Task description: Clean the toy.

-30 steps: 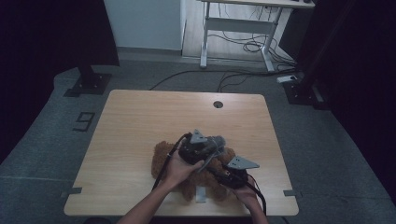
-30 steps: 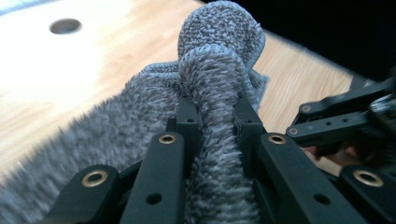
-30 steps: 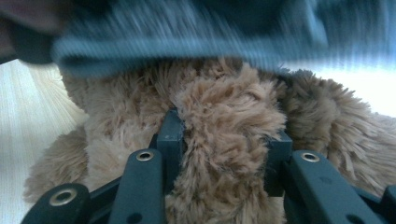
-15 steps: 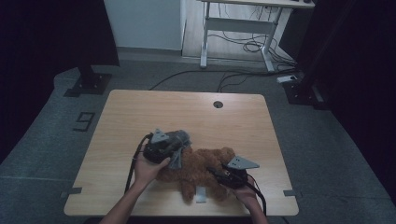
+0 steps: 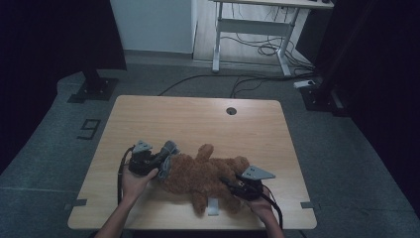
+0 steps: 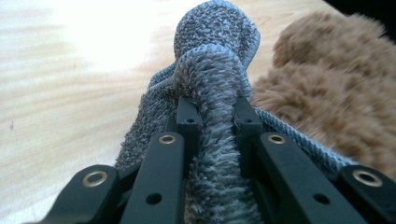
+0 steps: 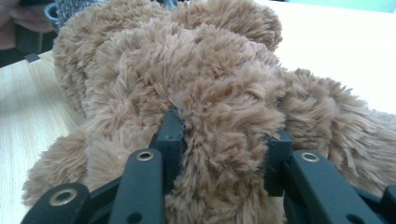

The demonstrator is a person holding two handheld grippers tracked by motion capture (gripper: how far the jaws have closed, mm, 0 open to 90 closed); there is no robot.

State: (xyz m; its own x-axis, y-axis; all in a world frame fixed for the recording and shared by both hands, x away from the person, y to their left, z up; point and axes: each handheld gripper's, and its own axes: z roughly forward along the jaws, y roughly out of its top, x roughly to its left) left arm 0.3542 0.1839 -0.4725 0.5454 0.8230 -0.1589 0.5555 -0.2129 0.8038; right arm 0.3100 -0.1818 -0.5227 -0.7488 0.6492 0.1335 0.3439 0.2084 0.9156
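I hold a brown teddy (image 5: 208, 173) lying across the near half of the table (image 5: 198, 116), and I judge the step in hand to be wiping or dressing it with a grey cloth (image 5: 168, 154). My left gripper (image 5: 161, 161) is clenched on that cloth: in the left gripper view the fuzzy grey fabric (image 6: 212, 93) is pinched tight between my jaws and bunches up ahead of them, just beside the teddy's fur (image 6: 327, 107). In the high view the cloth sits at the teddy's left end, touching it. My right gripper (image 5: 233, 184) grasps the teddy itself; in the right gripper view a thick fold of brown fur (image 7: 224, 116) fills the space between my jaws, which press into it from both sides. I think the next move calls for keeping the right grip firm so the toy stays put, while the left draws the cloth onto or along the fur without letting it slip from the jaws; the soft pile could drag and roll the toy. As for writing, I see a "9" marked on the floor (image 5: 89, 129) left of the table; no brand or label on the teddy or cloth can be read.
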